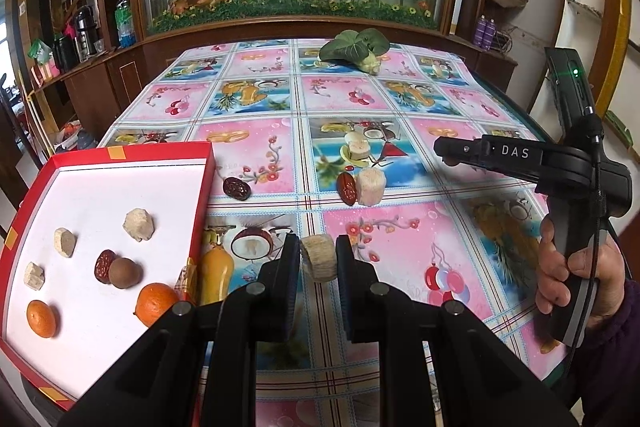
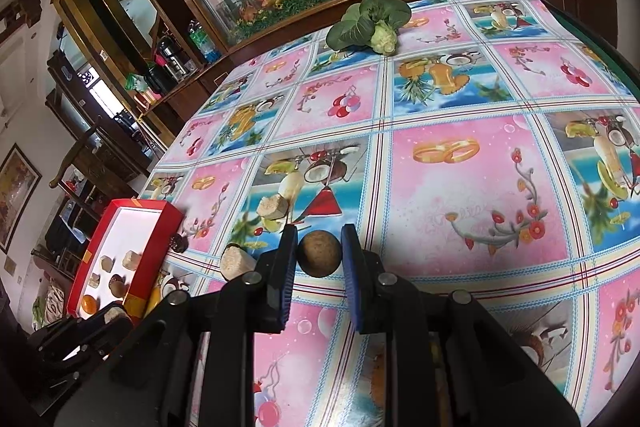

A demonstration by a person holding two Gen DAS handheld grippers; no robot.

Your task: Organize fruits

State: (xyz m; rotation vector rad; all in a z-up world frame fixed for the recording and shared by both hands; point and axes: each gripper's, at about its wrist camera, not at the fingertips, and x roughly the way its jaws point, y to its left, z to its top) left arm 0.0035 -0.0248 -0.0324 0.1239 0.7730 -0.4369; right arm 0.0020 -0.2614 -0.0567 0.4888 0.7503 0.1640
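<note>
Left gripper (image 1: 318, 259), bottom centre of the left wrist view: jaws narrow, clamped on 1 pale beige chunk (image 1: 318, 258) (fibrous, cut cylinder; can't name the fruit). It's held above the tablecloth (image 1: 400, 107), just right of the red box (image 1: 200, 203).

Right gripper (image 2: 320, 253), bottom centre of the right wrist view: jaws narrow, pinching 1 round brown fruit (image 2: 320, 253), longan-like. In the left view the same gripper shows at right (image 1: 444, 149), held by a hand (image 1: 576, 275) with a dark purple sleeve.

Red box, white inside, lower left of the left view. Contents counted:
- 3 pale chunks: (image 1: 139, 225), (image 1: 65, 242), (image 1: 34, 275)
- 2 oranges: (image 1: 41, 313), (image 1: 156, 303)
- 1 red date (image 1: 103, 265) touching 1 round brown fruit (image 1: 125, 271)

Total 7 pieces in the box.

Loose on the cloth, centre of the left view:
- 2 red dates: one (image 1: 237, 188) just off the box's far right corner, one (image 1: 346, 188) touching a pale chunk
- 2 pale chunks: (image 1: 371, 187) beside that date, and (image 1: 357, 148) just behind it

The right view shows only 2 of these chunks clearly, left of centre: (image 2: 273, 207) and (image 2: 236, 261). The date by the box corner is a blurred dark spot there.

1 leafy green vegetable (image 1: 356, 49), bok choy type with a pale stem end, at the table's far edge, top centre in both views.
</note>
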